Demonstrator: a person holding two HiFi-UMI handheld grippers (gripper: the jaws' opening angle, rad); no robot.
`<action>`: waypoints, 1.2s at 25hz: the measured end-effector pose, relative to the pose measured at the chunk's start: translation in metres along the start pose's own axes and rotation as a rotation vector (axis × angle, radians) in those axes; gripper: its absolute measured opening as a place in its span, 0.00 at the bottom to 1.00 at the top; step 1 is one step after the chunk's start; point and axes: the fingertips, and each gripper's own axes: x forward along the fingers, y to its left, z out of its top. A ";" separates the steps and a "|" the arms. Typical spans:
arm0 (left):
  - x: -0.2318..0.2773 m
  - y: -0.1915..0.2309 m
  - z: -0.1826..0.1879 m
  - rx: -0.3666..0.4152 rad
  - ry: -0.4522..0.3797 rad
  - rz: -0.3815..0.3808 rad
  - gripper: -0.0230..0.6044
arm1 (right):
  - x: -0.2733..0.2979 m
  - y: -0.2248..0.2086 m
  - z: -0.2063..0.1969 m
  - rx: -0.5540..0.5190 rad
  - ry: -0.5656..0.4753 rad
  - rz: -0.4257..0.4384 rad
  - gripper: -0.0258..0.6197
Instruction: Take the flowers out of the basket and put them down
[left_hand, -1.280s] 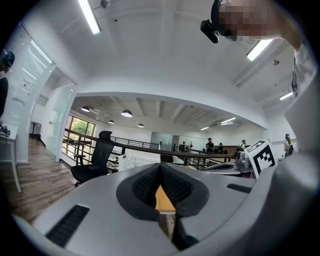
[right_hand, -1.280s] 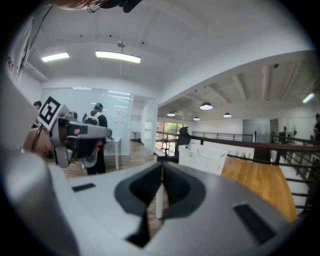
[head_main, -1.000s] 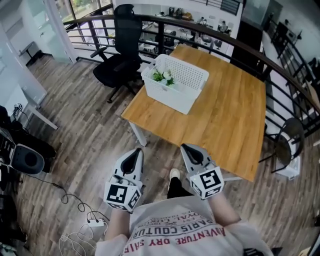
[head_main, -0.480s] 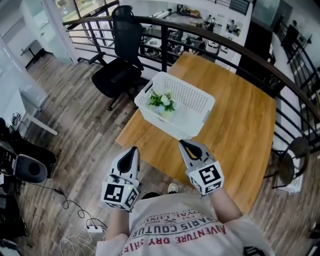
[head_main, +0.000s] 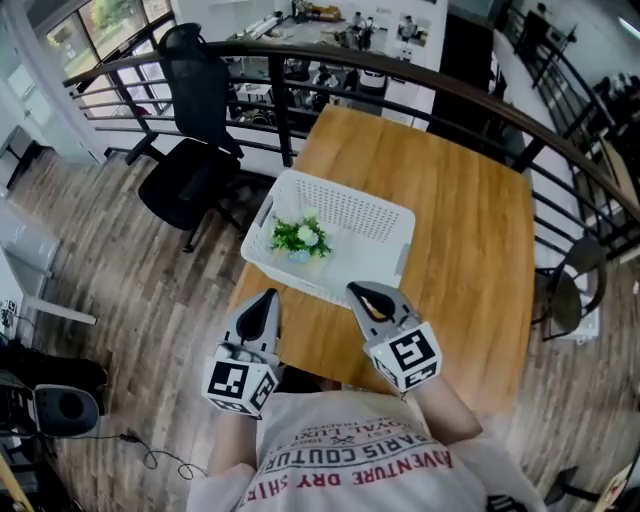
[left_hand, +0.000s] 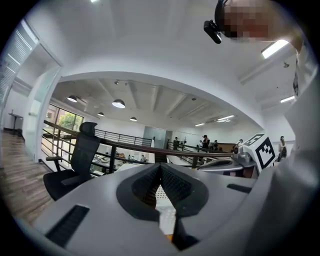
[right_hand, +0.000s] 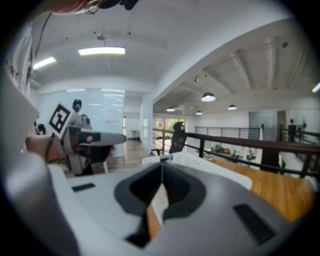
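Note:
A white perforated basket (head_main: 350, 215) stands on the wooden table (head_main: 460, 230) near its left front corner. A small bunch of white flowers with green leaves (head_main: 298, 238) lies in the basket's left end. My left gripper (head_main: 268, 297) hovers just short of the table's front edge, below the basket's left end, jaws shut and empty. My right gripper (head_main: 360, 291) is over the table's front edge, its tip close to the basket's near wall, jaws shut and empty. In the right gripper view the basket's rim (right_hand: 210, 165) shows just beyond the shut jaws.
A black office chair (head_main: 195, 160) stands left of the table. A dark curved railing (head_main: 330, 55) runs behind the table and down its right side. Another chair (head_main: 565, 290) sits at the right. Wooden plank floor (head_main: 130, 330) lies to the left.
I have walked up to the table. The basket has come much nearer, and both grippers now reach the table's front edge, still shut.

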 end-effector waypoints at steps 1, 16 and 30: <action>0.009 0.006 0.001 0.004 0.002 -0.035 0.08 | 0.007 -0.003 0.001 0.006 0.001 -0.023 0.09; 0.091 0.096 0.010 0.008 0.055 -0.313 0.08 | 0.115 -0.054 -0.020 0.032 0.284 -0.178 0.09; 0.115 0.131 -0.015 -0.058 0.107 -0.349 0.08 | 0.179 -0.059 -0.143 -0.260 0.809 0.176 0.69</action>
